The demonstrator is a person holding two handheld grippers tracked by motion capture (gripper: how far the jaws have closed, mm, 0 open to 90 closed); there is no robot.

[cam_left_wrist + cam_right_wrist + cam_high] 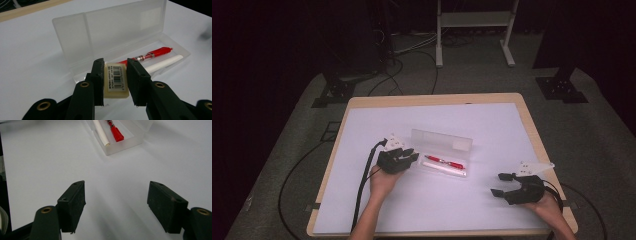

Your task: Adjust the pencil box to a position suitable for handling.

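At a wooden table [532, 125] covered by a white sheet [492, 125], the left gripper [411, 153] clamps a cream-coloured eraser [116, 80] between its two black jaws. Seen in the left gripper view, the eraser stands upright in the grip, its barcode label facing the camera, with a pad pressed against each long side. It hangs just at the near end of a clear plastic pencil case [100, 37], whose lid stands open and tilted back; whether the eraser touches the case's rim cannot be told.

Inside the tray of the case lie a red pen [150, 55] and a white stick [165, 63], side by side and roughly parallel, the stick nearer the front wall. In the high view the case [444, 150] sits near the middle of the sheet, with the left gripper touching or just beside its left end.

The person's left forearm [369, 210] comes up from the bottom edge, the hand [384, 180] wrapped around the gripper's body and pointing it toward the case, its black cable [364, 185] trailing back along the arm.

The right gripper [498, 184] rests well apart from the case, low over the sheet near the table's right edge. Its jaws stand wide, nothing between them, and point left toward the case's end [120, 142]. The right hand [544, 205] holds it from behind.
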